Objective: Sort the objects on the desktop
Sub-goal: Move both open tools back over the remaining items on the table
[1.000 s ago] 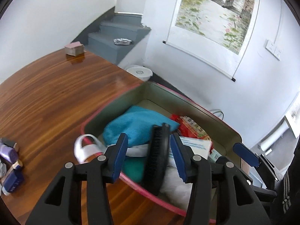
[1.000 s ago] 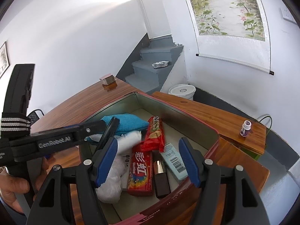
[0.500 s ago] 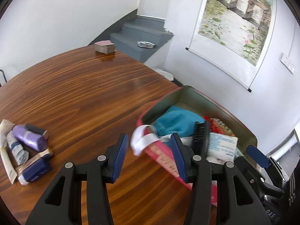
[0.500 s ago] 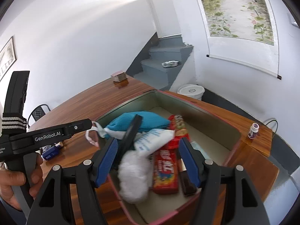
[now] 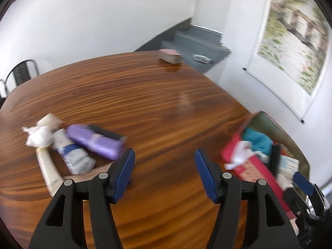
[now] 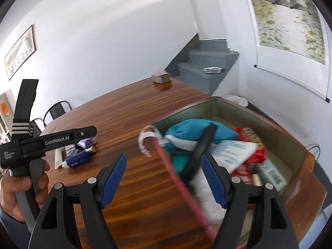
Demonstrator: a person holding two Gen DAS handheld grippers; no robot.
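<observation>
Nearby, on the right side of a wooden table [image 5: 161,103], stands a red-rimmed box [image 6: 269,124] with olive-green inner walls. It is crowded: a teal cloth [image 6: 199,130] lies toward the far end, a black brush [image 6: 201,149] leans across it on edge, and beside these are a white packet with blue print [image 6: 234,151], red snack wrappers [image 6: 249,139], a pale green carton with a barcode [image 6: 274,174] and a wad of white material [image 6: 205,193]. A white strap [image 6: 145,139] hangs over the box's near rim onto the table.

The left gripper [image 5: 165,166] is over bare tabletop with its blue pads spread and nothing between them; its jaws have just been opening. The right gripper [image 6: 164,176] is also spread and has just been opening; the box rim and the brush show in the gap between its fingers, but the pads press on nothing.

On the table to the left lies a small heap still outside the box: a purple roll [image 5: 95,143], a dark flat bar [image 5: 108,133] behind it, a grey-and-blue wrapped bundle [image 5: 72,155], a cream tube [image 5: 48,170] and a crumpled white wad [image 5: 38,138]. A small pinkish block [image 5: 170,56] sits at the far edge.

Beyond are white walls, grey steps [image 6: 207,66], a scroll painting [image 6: 290,16], a framed picture [image 6: 19,51] and a black metal chair [image 5: 22,74]. A hand [image 6: 18,191] grips the left gripper's handle.
</observation>
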